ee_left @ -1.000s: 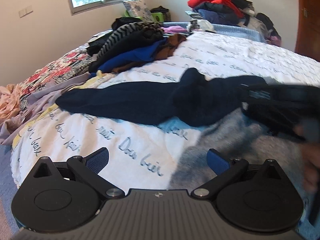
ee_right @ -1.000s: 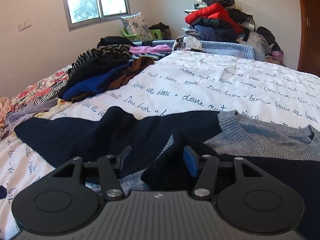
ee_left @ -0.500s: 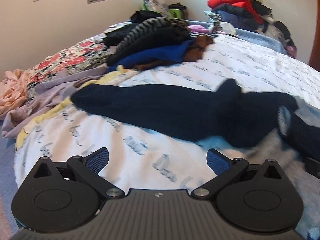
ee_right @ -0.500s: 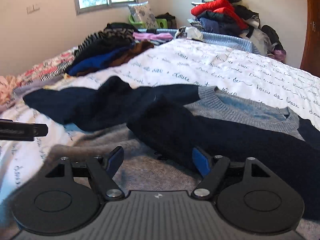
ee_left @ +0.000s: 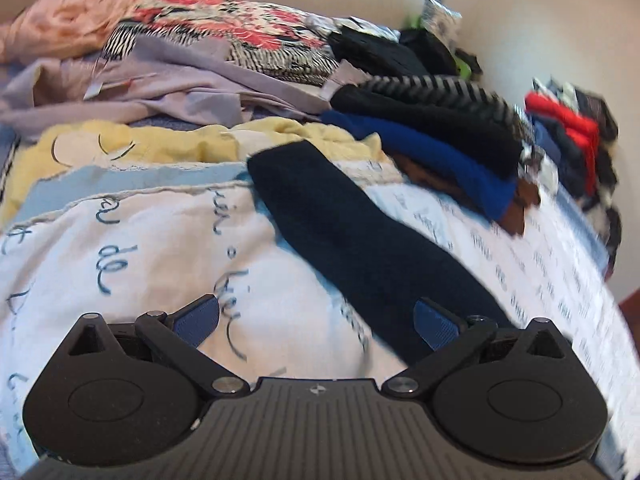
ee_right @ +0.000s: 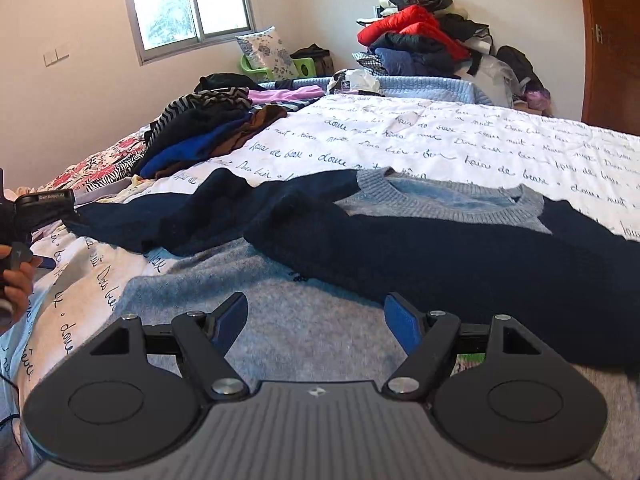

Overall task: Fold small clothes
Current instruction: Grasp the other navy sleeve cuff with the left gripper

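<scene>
The left gripper (ee_left: 316,322) has swung toward the navy knit sweater's sleeve (ee_left: 360,240), blurring the white quilt's (ee_right: 440,140) script; "douce nuit" is legible. Both grippers' jaws are spread, the right gripper (ee_right: 316,320) empty.

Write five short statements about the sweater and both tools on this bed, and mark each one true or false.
1. The left tool is open and holds nothing. True.
2. The right tool is clamped on the sweater's collar. False: it is open, above the grey body of the sweater.
3. The navy sleeve lies stretched out across the script-print bedspread. True.
4. The sweater has a red collar. False: the collar is grey.
5. The stack of folded clothes sits on top of the sweater. False: it lies apart, farther up the bed.
</scene>
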Motion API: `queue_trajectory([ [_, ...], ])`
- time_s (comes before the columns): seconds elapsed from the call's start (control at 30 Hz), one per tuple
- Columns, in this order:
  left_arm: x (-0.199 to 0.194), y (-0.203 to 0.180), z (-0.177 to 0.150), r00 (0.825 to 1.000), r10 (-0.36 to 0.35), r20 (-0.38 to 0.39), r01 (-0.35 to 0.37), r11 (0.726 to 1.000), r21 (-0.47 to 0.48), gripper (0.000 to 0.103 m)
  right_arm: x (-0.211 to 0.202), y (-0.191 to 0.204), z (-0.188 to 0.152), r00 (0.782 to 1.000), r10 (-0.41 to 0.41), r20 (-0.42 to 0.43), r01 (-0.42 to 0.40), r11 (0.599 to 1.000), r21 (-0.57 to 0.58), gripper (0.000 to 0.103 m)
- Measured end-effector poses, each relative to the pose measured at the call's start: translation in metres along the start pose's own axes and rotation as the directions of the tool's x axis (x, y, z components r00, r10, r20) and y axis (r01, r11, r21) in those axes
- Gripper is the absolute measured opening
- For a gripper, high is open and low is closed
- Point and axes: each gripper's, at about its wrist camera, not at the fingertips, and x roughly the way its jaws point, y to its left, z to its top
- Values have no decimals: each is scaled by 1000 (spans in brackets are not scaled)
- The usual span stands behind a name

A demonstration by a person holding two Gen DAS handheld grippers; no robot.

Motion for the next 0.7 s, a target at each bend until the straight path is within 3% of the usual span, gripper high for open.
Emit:
queue_trajectory([
  [0.1,10,10,9,999,-40,24,42,996,-76,103,-1,0,-3,1000,1,-8,-1,1000,1,76],
  [0.33,35,14,28,994,-82,67,90,987,-131,102,-5,-1,-10,1000,-5,-9,5,1000,10,76],
  [0.4,41,16,35,987,-146,73,156,977,-148,100,-7,-2,-13,1000,-13,-15,13,1000,18,76],
  [0.53,56,22,46,973,-222,63,230,950,-209,72,-15,-4,-21,1000,-18,-24,19,999,28,76],
  [0.57,59,24,48,971,-229,63,237,944,-227,69,-17,-5,-22,1000,-20,-24,20,999,29,76],
  [0.63,67,29,50,969,-236,66,245,930,-275,53,-21,-5,-24,999,-23,-23,24,999,31,76],
  [0.7,72,37,52,957,-277,84,289,901,-324,45,-27,-5,-26,999,-29,-16,29,999,31,76],
])
